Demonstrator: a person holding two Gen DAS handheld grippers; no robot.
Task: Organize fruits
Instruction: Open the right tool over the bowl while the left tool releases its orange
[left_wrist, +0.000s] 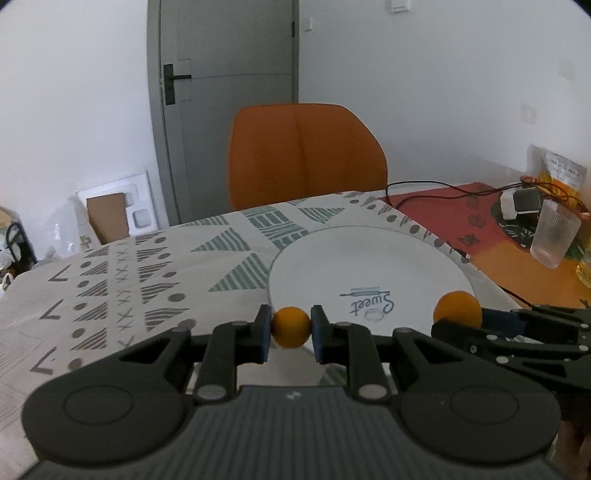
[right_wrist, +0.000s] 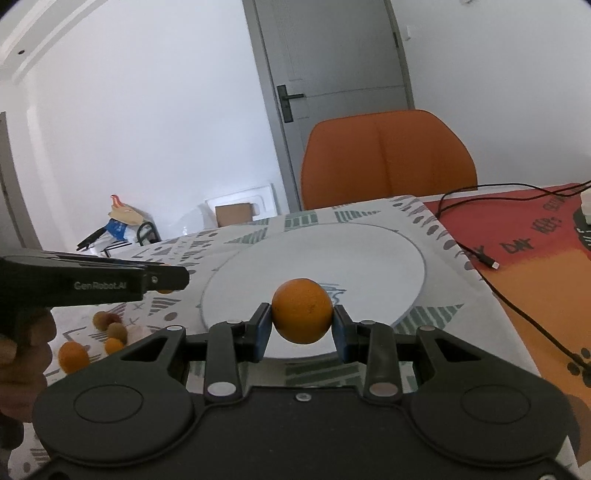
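Room: white walls, a grey door (left_wrist: 229, 74) and an orange chair (left_wrist: 306, 155) stand behind a table under a patterned cloth (left_wrist: 110, 280).
Left gripper (left_wrist: 291, 328): clenched on a small orange fruit (left_wrist: 291, 327), the blue pads pressing it from both sides with only the fruit's width between them.
Left carry: the fruit hangs just over the near rim of the white plate (left_wrist: 369, 258), not yet resting on it; held low, I judge, so it can be set down without rolling.
Right gripper (right_wrist: 301, 325): gripping a larger orange (right_wrist: 302, 311), jaws spread wider to take its girth, pads touching each flank.
Right carry: this orange also sits above the near edge of the plate (right_wrist: 369, 251), clear of its surface.
Why together: both tools meet at the same dish, which suggests the plate is the collecting place for the fruit.
Plate: bare apart from a printed "Sweet" mark; nothing lies on it.
Left over: several small fruits (right_wrist: 110, 328) and another orange one (right_wrist: 73, 356) lie loose on the cloth, beside the plate on its left.
Beyond: a black cable (right_wrist: 517, 302) crosses the red mat (right_wrist: 535, 258), and a ribbed glass (left_wrist: 554, 240) stands well apart from the plate.
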